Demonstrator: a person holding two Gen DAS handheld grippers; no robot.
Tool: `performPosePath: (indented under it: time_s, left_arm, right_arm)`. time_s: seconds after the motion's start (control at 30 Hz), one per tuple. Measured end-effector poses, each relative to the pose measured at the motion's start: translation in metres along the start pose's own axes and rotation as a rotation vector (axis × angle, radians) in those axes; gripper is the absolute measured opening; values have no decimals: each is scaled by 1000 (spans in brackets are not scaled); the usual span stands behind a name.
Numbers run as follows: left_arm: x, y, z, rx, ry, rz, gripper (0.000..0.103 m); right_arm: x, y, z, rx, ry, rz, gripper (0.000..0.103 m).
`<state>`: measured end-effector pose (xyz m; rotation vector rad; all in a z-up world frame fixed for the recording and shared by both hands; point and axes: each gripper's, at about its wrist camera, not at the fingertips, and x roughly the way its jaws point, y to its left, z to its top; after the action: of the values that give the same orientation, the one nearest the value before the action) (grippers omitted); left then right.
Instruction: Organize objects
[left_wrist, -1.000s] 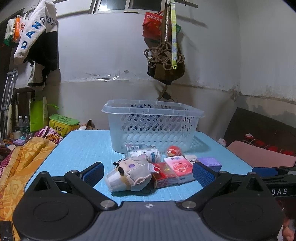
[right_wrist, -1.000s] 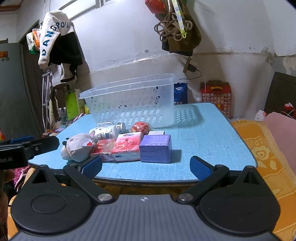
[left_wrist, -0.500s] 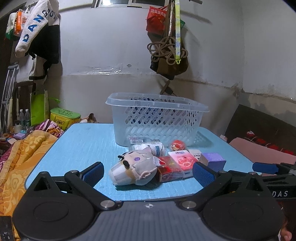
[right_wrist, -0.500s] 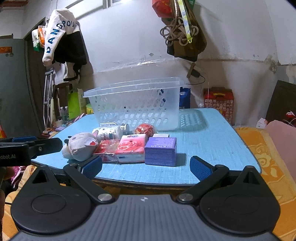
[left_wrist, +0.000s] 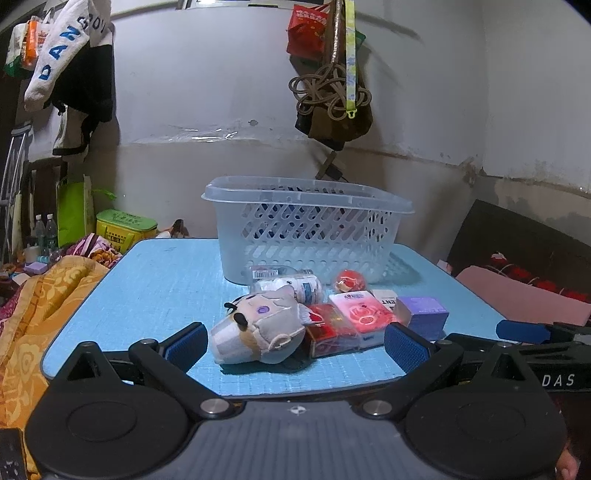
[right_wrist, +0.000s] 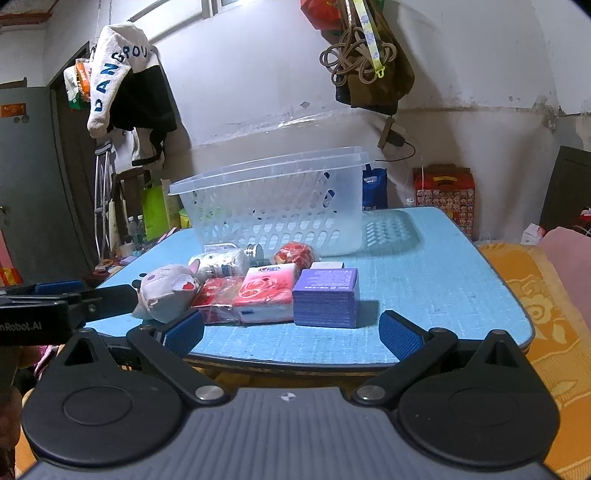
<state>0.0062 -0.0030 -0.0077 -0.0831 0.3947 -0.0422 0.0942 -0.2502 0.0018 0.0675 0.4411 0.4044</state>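
A clear plastic basket (left_wrist: 310, 229) stands at the back of the blue table (left_wrist: 159, 288); it also shows in the right wrist view (right_wrist: 273, 206). In front of it lie a grey plush toy (left_wrist: 258, 328), a white bottle (left_wrist: 291, 288), a red packet (left_wrist: 328, 332), a pink tissue pack (left_wrist: 364, 317), a purple box (left_wrist: 424, 314) and a red ball (left_wrist: 349, 280). My left gripper (left_wrist: 295, 345) is open and empty, just short of the plush toy. My right gripper (right_wrist: 291, 332) is open and empty at the table's front edge, near the purple box (right_wrist: 327, 295).
An orange blanket (left_wrist: 33, 306) lies left of the table, and another part of it (right_wrist: 546, 314) lies on the right. Clothes (left_wrist: 70, 62) and a bag with rope (left_wrist: 332, 96) hang on the wall. A red patterned box (right_wrist: 445, 192) stands behind the table.
Both grippers have drawn slightly back and lower, so the objects sit a little farther off in both views. Both stay open and empty.
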Motion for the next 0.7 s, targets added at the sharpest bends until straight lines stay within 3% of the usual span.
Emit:
performPosePath:
  time_s: [0.17,0.33,0.47,0.7]
  left_arm:
    - [3,2,-1,-7,9,0,103]
    - [7,2,-1,2,17,31,103]
    - [7,2,-2,14,16,32,103]
    - [8,5,-2,2,13,32,103]
  right_arm:
    - [1,0,0,-5,-9,-4,103]
    - [-2,5,-4,-60,-80,-5,103]
    - [2,6,-2,-60,-65,-36,103]
    - [5,0,-3,-16,-43,-8,103]
